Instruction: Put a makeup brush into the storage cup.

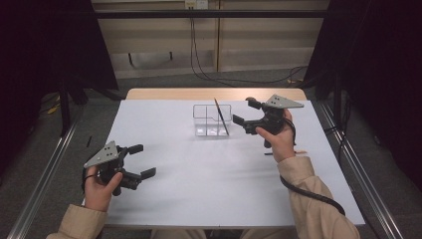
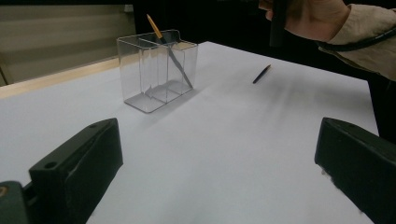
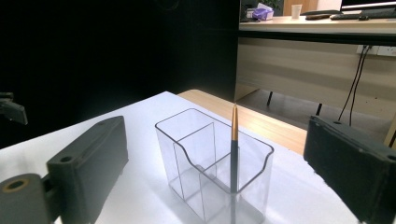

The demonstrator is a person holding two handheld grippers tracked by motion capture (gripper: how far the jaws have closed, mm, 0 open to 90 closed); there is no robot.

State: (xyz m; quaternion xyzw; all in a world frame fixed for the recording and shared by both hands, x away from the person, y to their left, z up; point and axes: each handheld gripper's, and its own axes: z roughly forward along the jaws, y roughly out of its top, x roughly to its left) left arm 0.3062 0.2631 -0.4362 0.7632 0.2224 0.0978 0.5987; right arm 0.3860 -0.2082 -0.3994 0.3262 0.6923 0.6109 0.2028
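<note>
High view: my right gripper point(image 1: 247, 113), wide open and empty, sits just beside the holder point(image 1: 212, 120); the pen point(image 1: 221, 116) leans inside, ahead of my fingers.

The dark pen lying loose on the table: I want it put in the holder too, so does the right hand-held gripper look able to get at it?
Probably yes: the pen lies alone on bare table near the right hand-held gripper, whose jaws stand open and empty.
</note>
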